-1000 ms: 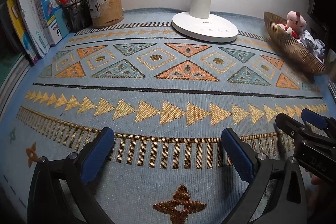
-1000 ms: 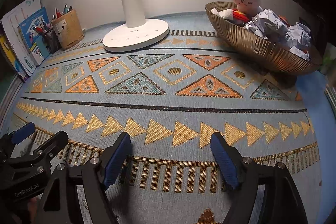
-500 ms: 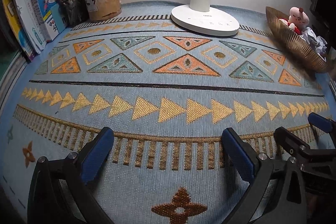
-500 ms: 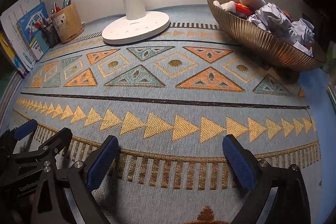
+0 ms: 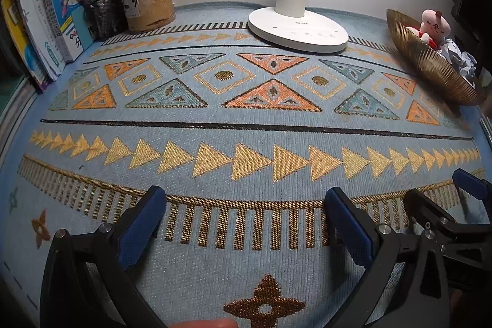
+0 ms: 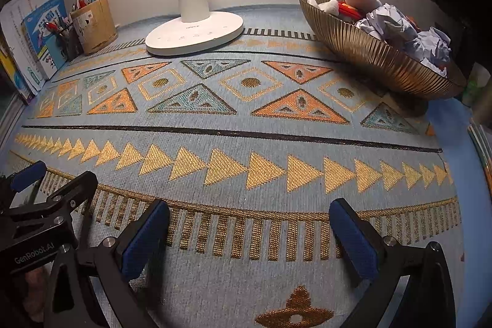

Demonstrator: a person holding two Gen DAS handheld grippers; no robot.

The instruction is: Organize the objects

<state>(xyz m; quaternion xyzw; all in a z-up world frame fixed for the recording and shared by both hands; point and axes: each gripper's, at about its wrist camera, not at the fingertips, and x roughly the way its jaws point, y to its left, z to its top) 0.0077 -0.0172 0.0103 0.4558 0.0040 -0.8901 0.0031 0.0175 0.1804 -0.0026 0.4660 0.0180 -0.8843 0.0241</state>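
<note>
- Left wrist view: your left claw [image 5: 243,217] stands spread with nothing between its blue pads, low over the blue patterned woven mat [image 5: 246,125] on the bench. The ribbed gold bowl [image 5: 430,63] at far right already holds the pink plush toy [image 5: 435,26] and crumpled pale paper balls [image 5: 458,57]; the near mat looks bare, so scan before reaching.
- Right wrist view: your right claw [image 6: 249,232] has just been opening and now stands wide, holding nothing. The white round lamp base [image 6: 196,36] and tan cylindrical pen holder [image 6: 93,26] sit far left; keep both claws apart, as they hover close together.
</note>
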